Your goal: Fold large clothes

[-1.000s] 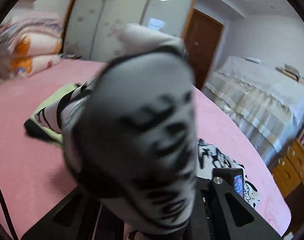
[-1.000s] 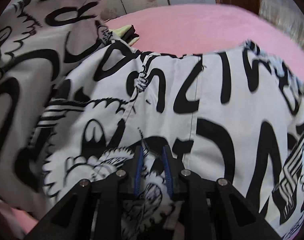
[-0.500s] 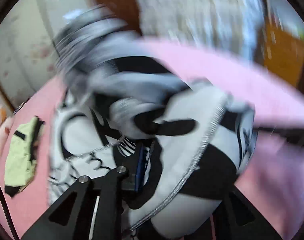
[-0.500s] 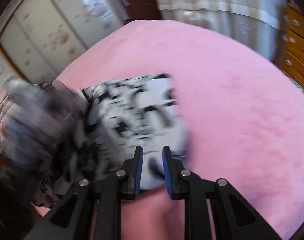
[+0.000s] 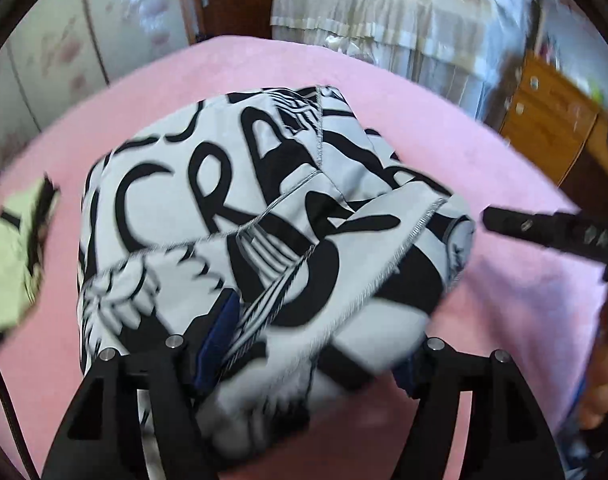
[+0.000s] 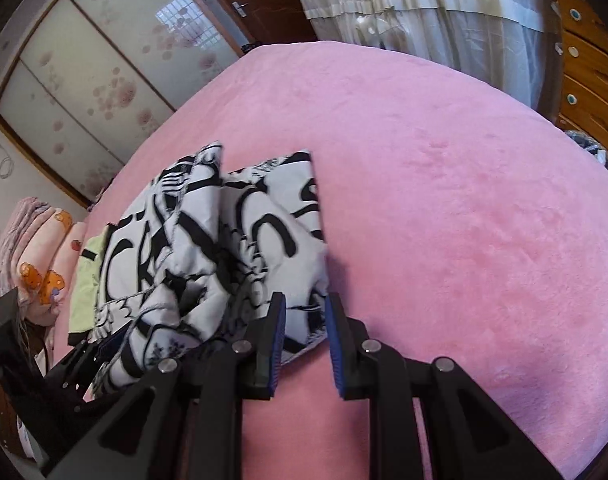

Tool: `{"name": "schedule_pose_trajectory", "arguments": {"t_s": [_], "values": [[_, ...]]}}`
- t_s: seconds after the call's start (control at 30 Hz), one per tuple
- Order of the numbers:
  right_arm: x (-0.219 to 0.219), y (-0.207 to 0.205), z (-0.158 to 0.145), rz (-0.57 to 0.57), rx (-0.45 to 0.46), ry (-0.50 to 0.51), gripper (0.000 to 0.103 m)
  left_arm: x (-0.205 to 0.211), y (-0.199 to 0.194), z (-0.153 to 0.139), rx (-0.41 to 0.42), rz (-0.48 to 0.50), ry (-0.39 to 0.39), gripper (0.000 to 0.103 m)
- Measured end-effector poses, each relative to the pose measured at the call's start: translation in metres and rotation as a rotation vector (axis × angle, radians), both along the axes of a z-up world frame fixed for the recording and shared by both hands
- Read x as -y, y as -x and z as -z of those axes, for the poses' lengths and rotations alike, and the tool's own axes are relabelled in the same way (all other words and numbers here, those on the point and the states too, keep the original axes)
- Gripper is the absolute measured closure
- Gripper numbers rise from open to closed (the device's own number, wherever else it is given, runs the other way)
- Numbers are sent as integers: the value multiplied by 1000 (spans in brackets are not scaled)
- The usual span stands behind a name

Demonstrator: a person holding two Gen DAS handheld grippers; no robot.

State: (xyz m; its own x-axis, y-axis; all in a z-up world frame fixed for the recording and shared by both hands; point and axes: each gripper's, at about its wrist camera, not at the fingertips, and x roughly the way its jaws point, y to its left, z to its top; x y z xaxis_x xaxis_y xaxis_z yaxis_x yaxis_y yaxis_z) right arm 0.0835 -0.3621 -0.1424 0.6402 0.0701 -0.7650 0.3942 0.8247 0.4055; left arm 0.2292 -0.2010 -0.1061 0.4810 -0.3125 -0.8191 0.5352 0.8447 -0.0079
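One pink bedspread (image 6: 464,184) fills both views. On it lies a black-and-white graphic-print garment (image 6: 223,240), bunched into a rough fold, its long axis running away from the grippers toward the wardrobe doors (image 6: 83,80). A pale green garment (image 6: 85,276) sits just beyond its left edge. The left gripper (image 5: 304,344) is nearer: its fingers spread wide with cloth heaped between them, apparently unpinched. The right gripper (image 6: 301,344), jaws partly open, brackets the garment's near corner without clamping.
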Motion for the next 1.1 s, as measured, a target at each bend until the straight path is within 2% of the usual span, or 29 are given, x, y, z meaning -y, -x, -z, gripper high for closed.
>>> {"name": "schedule_pose_trajectory", "arguments": {"t_s": [0.13,0.2,0.27,0.37,0.5,0.63,0.77,0.9,1.0,1.1], "values": [[-13,0,-9,-27,24,-31,60,-25,14,-7,-40,-28,56,33],[-16,1,-11,-39,40,-67,55,-33,25,-13,-42,-40,76,30],[-21,2,-13,-59,47,-100,53,-44,34,-26,-44,-56,120,24],[-33,-1,-10,-109,31,-112,51,-65,39,-36,-53,-88,187,23],[-47,-9,2,-168,-11,-131,44,-90,26,-43,4,-192,170,23],[-54,-20,17,-177,-56,-141,43,-125,1,-32,-32,-340,207,24],[-50,-34,28,-172,-61,-198,39,-155,-18,-11,-103,-439,266,24],[-49,-48,29,-191,-40,-191,41,-166,-28,10,-162,-460,324,24],[-58,-58,24,-245,-59,-106,70,-164,-27,12,-159,-458,334,24],[-67,-60,5,-302,-27,-27,79,-154,-28,9,-149,-440,315,24]]}}
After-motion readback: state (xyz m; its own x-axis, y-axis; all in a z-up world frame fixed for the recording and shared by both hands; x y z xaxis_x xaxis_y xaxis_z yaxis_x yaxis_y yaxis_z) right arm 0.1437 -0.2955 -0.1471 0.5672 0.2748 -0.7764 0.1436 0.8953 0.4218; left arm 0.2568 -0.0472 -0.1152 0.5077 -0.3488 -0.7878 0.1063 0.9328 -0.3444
